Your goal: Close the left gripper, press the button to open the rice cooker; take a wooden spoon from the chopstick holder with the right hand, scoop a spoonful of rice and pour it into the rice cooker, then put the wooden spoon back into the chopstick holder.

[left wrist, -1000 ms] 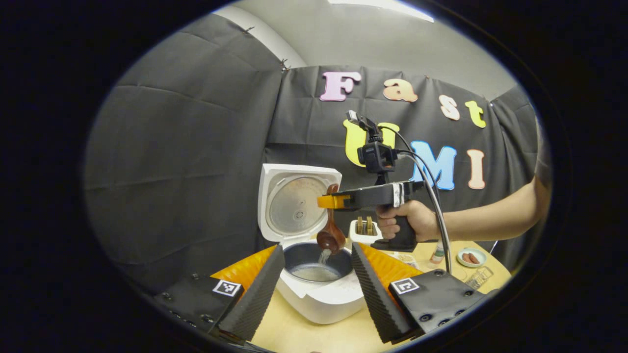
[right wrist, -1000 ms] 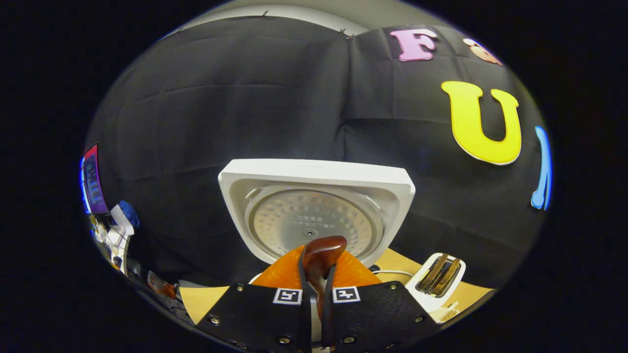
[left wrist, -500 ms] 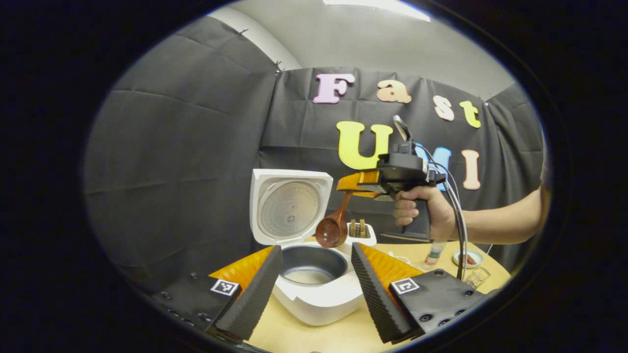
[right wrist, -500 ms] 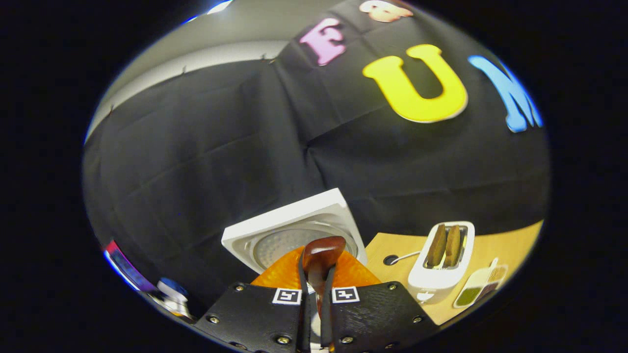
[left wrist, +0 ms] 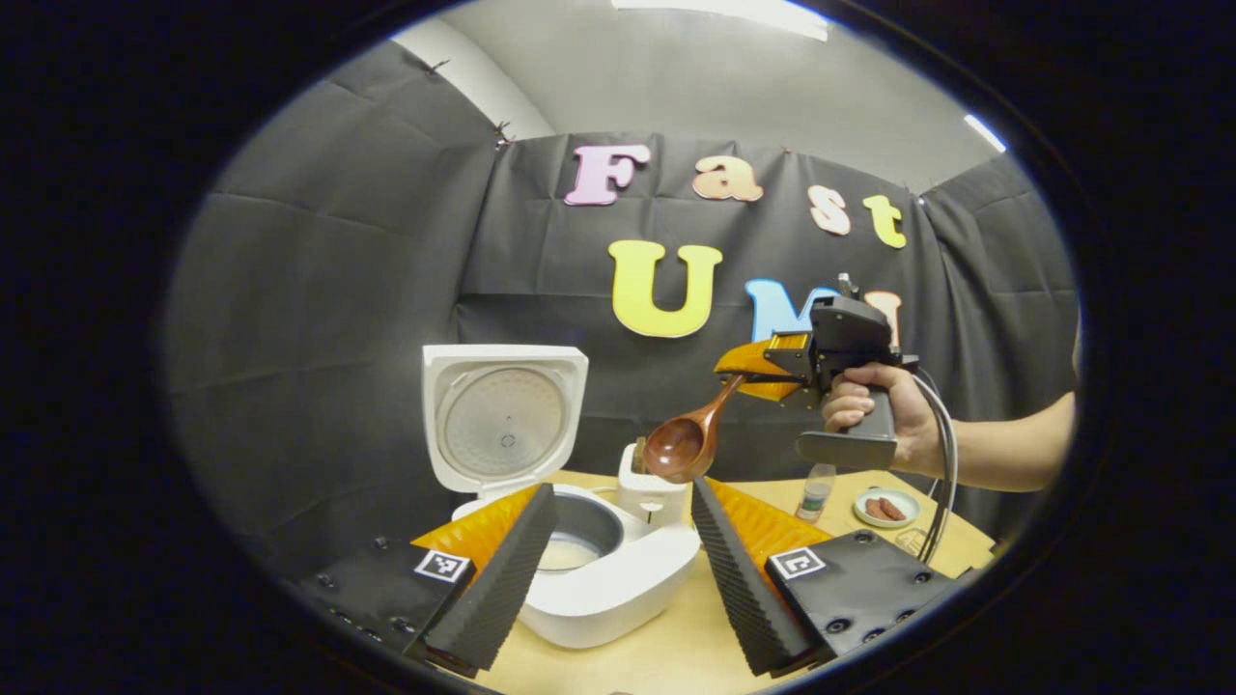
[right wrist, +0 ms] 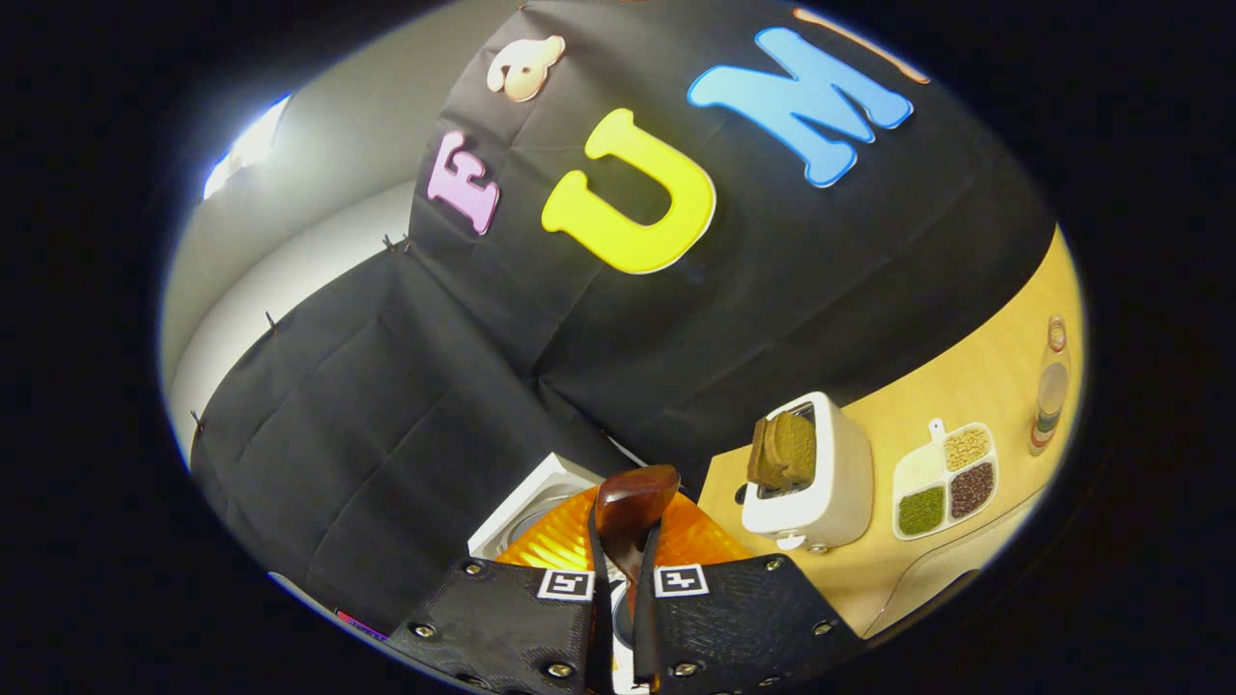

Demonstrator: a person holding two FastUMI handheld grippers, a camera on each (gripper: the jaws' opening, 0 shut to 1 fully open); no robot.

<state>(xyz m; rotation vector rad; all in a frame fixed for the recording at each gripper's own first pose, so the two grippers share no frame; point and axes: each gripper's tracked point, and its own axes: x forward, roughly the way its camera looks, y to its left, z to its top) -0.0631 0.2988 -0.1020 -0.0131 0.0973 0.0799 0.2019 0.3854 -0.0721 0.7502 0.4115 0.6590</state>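
A white rice cooker (left wrist: 618,589) stands with its lid (left wrist: 502,425) up and rice (left wrist: 563,553) in its pot. My left gripper (left wrist: 621,488) hangs open in front of it with nothing between its fingers. Up to the right, a hand carries my right gripper (left wrist: 751,372), shut on the handle of a brown wooden spoon (left wrist: 681,447). The spoon's bowl hangs in the air right of the pot, in front of the toaster. In the right gripper view the spoon's handle end (right wrist: 632,497) sticks up between the shut fingers, with the cooker lid (right wrist: 521,502) below left.
A white toaster (right wrist: 811,478) with bread stands on the wooden table (right wrist: 975,367) behind the cooker. To its right lie a divided tray of grains (right wrist: 941,478) and a small bottle (right wrist: 1048,386). A little dish of sausages (left wrist: 884,507) sits under the person's forearm.
The right gripper has lifted the spoon from above the pot, where rice was pouring, and swung it up and right. The cooker sits further left in the left gripper view.
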